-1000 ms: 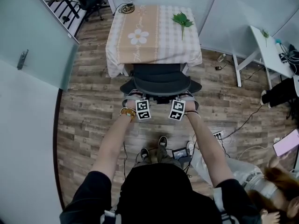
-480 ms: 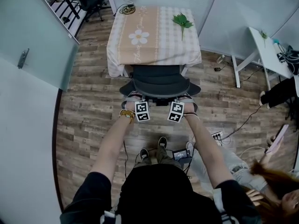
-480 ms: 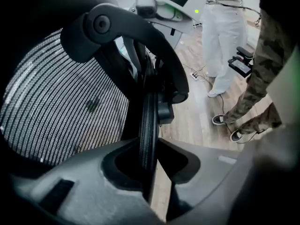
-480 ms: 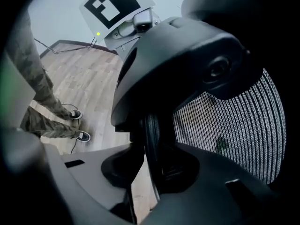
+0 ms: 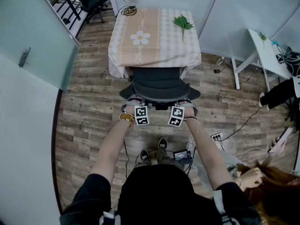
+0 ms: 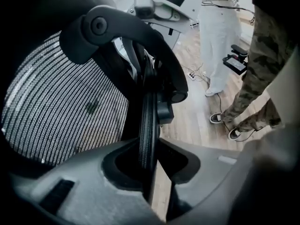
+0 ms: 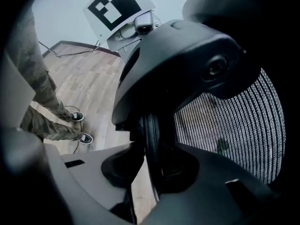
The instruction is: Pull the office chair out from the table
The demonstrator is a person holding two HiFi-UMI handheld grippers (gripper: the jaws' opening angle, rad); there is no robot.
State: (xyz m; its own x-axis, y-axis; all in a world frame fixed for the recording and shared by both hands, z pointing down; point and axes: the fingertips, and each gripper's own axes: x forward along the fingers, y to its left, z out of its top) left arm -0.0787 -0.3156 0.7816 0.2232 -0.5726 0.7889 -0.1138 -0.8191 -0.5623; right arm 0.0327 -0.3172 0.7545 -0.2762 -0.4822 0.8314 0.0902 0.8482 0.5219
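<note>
A black office chair stands with its seat partly under a table covered by a peach and check cloth. Both grippers hold the top rim of its mesh backrest. My left gripper is shut on the rim's left part, and in the left gripper view the thin black rim runs between the jaws of the left gripper, with mesh to the left. My right gripper is shut on the right part; in the right gripper view the rim is pinched by the right gripper.
A green leafy sprig lies on the table. A white side table stands at the right, a frosted glass door at the left. A power strip and cables lie on the wooden floor. Another person crouches at the lower right.
Both grippers have moved a little toward me with the backrest still in them, and the chair has come slightly away from the table. The person at the lower right has shifted.
</note>
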